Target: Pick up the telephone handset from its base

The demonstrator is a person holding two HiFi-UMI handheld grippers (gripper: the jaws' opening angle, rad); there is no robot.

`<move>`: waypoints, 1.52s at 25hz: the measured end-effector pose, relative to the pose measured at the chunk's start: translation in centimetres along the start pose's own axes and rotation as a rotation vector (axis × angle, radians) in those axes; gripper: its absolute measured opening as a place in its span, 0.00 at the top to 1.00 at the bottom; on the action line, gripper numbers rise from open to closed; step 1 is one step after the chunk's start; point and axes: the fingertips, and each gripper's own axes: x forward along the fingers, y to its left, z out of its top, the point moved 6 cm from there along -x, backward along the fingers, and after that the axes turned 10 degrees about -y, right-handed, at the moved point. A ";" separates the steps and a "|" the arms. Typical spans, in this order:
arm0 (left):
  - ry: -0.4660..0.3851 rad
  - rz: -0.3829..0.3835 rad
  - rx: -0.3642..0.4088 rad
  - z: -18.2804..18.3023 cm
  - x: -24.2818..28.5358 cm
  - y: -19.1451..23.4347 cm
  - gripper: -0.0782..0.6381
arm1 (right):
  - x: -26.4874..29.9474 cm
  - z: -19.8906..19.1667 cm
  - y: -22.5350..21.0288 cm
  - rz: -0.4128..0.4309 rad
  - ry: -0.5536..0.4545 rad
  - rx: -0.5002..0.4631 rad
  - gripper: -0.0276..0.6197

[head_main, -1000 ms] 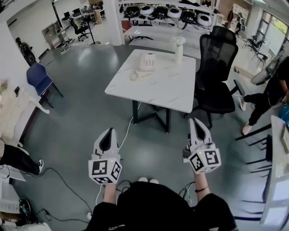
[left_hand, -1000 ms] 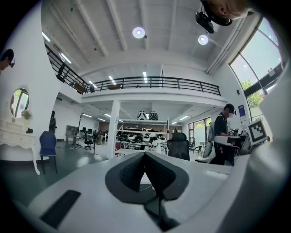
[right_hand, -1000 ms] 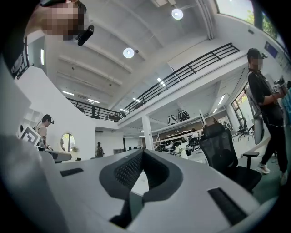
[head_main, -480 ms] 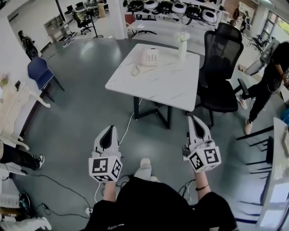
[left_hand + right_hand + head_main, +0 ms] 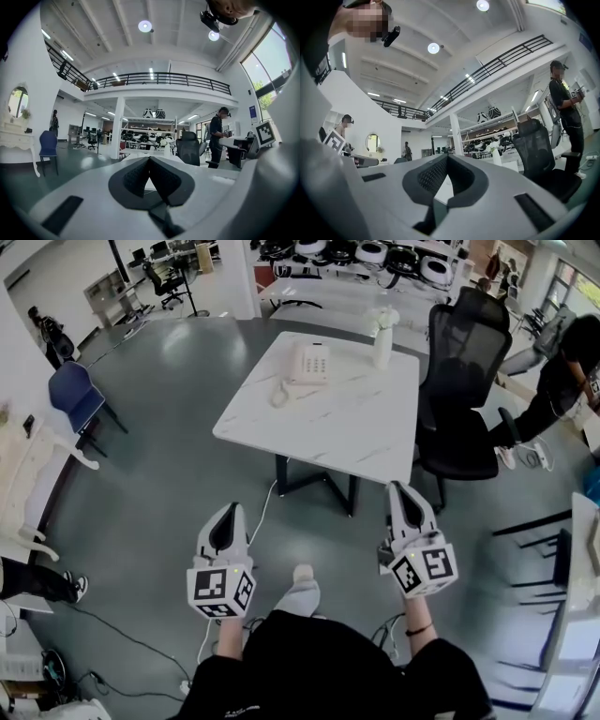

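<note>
Blue chair (image 5: 75, 395): far left, on the grey floor (image 5: 159, 474), well apart from the table.

Left gripper (image 5: 228, 510): low in the head view, held out over the floor and short of the table. Its jaws are closed tip to tip and nothing is between them. Marker cube (image 5: 220, 589) at its rear.

White marble-patterned table (image 5: 319, 427): centre, on a dark frame.

Telephone (image 5: 307, 362): white, at the table's far left corner. The telephone handset (image 5: 294, 363) lies in its cradle on the left side of the base. The cord (image 5: 278, 395) loops on the tabletop just in front of it. Neither gripper is near it.

White vase (image 5: 382, 338): upright near the table's far right edge.

Right gripper (image 5: 399, 489): level with the left one, over the floor just off the table's near right corner. Its jaws are together and hold nothing. Marker cube (image 5: 424, 568) behind them.

Black mesh office chair (image 5: 464, 381): just beside the table's right side.

Person in dark clothing (image 5: 562, 362): far right, beyond the office chair.
</note>
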 end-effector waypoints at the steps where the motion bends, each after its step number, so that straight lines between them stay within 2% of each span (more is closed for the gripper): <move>1: 0.002 0.000 -0.001 -0.1 0.9 0.4 0.89 | 0.9 -0.3 -0.2 -0.005 0.001 0.003 0.97; 18: 0.019 -0.049 -0.034 -1.5 15.1 7.4 0.89 | 15.2 -4.6 -2.4 -0.048 0.011 0.007 0.97; 38: 0.044 -0.074 -0.069 -4.1 25.4 10.0 0.89 | 24.2 -7.2 -6.7 -0.085 0.010 -0.016 0.97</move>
